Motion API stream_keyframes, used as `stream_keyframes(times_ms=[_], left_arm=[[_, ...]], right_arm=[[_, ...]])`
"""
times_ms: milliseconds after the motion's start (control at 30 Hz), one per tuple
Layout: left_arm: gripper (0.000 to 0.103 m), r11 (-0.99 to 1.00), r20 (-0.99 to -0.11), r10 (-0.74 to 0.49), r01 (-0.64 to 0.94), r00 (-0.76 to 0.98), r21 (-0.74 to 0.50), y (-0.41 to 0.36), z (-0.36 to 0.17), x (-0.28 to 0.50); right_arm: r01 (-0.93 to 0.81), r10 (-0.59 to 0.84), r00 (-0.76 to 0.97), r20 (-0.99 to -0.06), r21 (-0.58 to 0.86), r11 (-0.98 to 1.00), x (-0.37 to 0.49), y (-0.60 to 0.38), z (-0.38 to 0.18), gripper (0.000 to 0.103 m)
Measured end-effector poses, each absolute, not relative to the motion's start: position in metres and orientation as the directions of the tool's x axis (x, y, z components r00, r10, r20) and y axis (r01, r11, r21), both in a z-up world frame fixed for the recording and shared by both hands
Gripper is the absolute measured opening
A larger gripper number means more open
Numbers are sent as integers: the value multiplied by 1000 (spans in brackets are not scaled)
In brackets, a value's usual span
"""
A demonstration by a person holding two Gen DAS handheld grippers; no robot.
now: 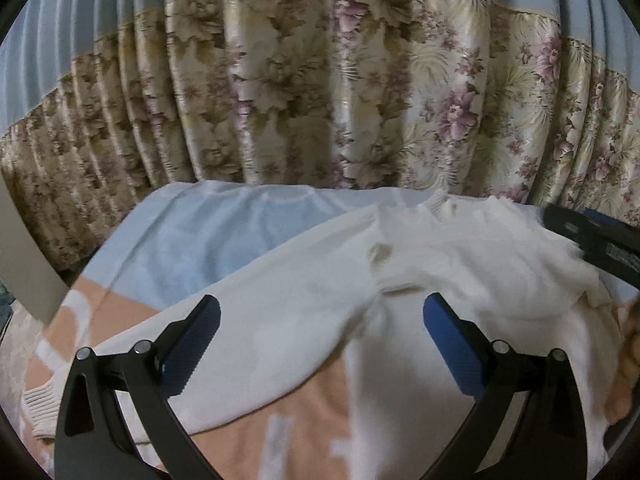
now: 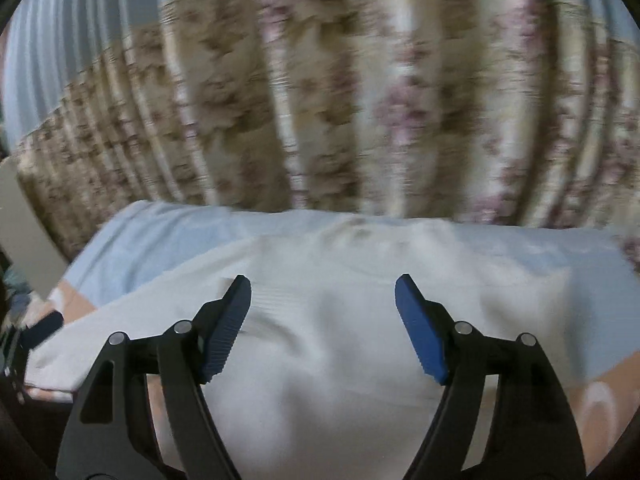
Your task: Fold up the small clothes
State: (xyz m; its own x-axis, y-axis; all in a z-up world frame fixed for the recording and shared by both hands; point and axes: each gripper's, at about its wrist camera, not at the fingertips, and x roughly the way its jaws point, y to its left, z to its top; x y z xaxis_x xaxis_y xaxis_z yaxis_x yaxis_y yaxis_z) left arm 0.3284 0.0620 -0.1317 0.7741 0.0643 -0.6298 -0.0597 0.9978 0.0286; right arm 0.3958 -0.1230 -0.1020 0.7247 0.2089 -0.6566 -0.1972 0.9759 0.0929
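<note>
Item: white knitted sweater (image 1: 280, 320), small, soft fabric with ribbed cuffs. It lies spread on a blanket with light blue and peach blocks and white lettering (image 1: 192, 248), which covers a flat surface in front of a pleated floral curtain in beige, brown and mauve (image 1: 320, 92). One sleeve runs towards the lower left of the left wrist view, ending in a ribbed cuff (image 1: 40, 404) at the blanket's edge. The upper part of the garment is bunched and folded over on itself near the far right side.

Left gripper (image 1: 322, 344): black frame, blue ribbed pads. Its jaws stand wide apart above the sweater's middle, with nothing pinched between them.

Right gripper (image 2: 323, 328): same build. Its jaws stand spread, released, over the flat white body of the sweater (image 2: 328, 344); no cloth is caught between the pads. In the left wrist view it shows as a dark shape at the right edge, beside the bunched fabric. The right wrist view is blurred, so fine detail of the knit cannot be read there.

Pale upright panel (image 1: 24, 248) at the far left, beside the curtain.
</note>
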Motion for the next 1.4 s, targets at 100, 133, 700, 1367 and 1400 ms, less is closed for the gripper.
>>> stream_keyframes(times_ms=[100,133,700,1367,1400], left_arm=[[101,999,-629,46,-28,776,38,47,-136,351],[101,999,-629,27,-10,777,30,43,-137,358],[21,998,-749,52,-6,660,65,-1,-198,427],[0,998,-734,43,10,678,67,-6,-192,422],[0,998,-736,36,13,676,61,-7,-193,422]], right_arm=[[-143,157,733,-661,76,987,389,-163,-104,75],[-119,135,733,-666,70,990,387,-180,-106,75],[58,13,683,-730,73,996,366,-302,-151,75],[-25,-52,592,-804,-83,996,368,-274,-190,77],[-10,-65,595,-801,-89,996,370,-275,-191,77]])
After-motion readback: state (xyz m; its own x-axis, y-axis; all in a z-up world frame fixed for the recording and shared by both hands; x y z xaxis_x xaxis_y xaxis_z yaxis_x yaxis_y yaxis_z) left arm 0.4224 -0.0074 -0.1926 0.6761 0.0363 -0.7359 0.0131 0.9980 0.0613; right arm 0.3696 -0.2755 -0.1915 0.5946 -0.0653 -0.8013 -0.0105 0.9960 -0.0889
